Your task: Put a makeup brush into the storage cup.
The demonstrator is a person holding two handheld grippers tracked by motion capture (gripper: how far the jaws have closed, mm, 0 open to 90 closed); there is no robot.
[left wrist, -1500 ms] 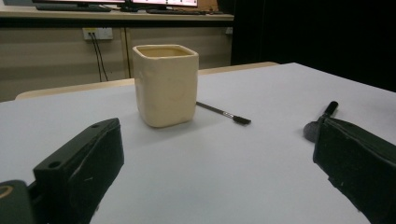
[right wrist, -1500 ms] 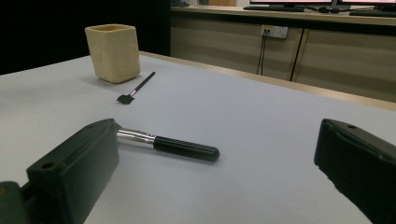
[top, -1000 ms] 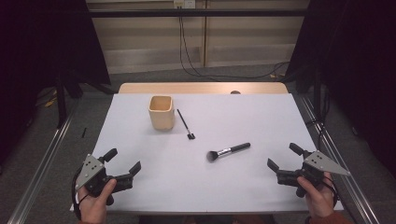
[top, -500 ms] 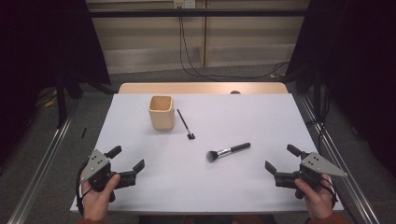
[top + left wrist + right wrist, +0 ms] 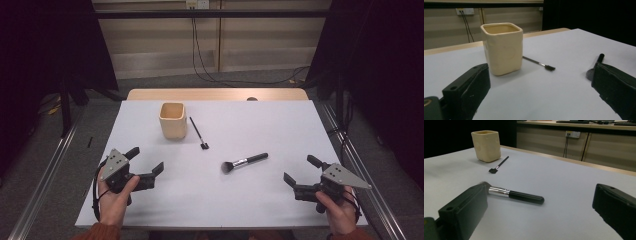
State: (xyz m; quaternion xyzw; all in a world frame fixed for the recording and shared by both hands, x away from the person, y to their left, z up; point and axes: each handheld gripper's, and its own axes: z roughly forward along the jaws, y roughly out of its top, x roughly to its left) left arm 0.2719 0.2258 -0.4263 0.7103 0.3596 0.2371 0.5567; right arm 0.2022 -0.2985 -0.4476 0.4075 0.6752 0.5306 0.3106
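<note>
Left gripper hovers over the near-left corner of the counter, jaws wide apart, nothing between them. From the left gripper view the jaws frame the cup and the space right of it, so it looks aimed that way, likely ready to steady or receive rather than pick yet.

Cup next: cream, squarish, upright, open mouth up, far-left part of the counter. Reads empty from above, though the bottom is not clear. An upright open mouth suits dropping brushes in handle-down, probably why it stands there.

Thin brush lies flat just beside the cup on its right, apart from it, small dark head toward the person, stick pointing away toward the far edge. Close to the cup, so a short carry.

Big brush lies flat near the counter's middle, well apart from the cup, fluffy head to the left, black handle to the right. The handle end points toward the right side, which makes it the easy grab for that hand.

Right gripper sits low over the near-right corner, jaws also spread wide, holding nothing. In the right gripper view the big brush lies between the jaws' line of sight, farther off, not touched. Judged: a reach for the handle is the step in hand; no brush is in the cup yet.
</note>
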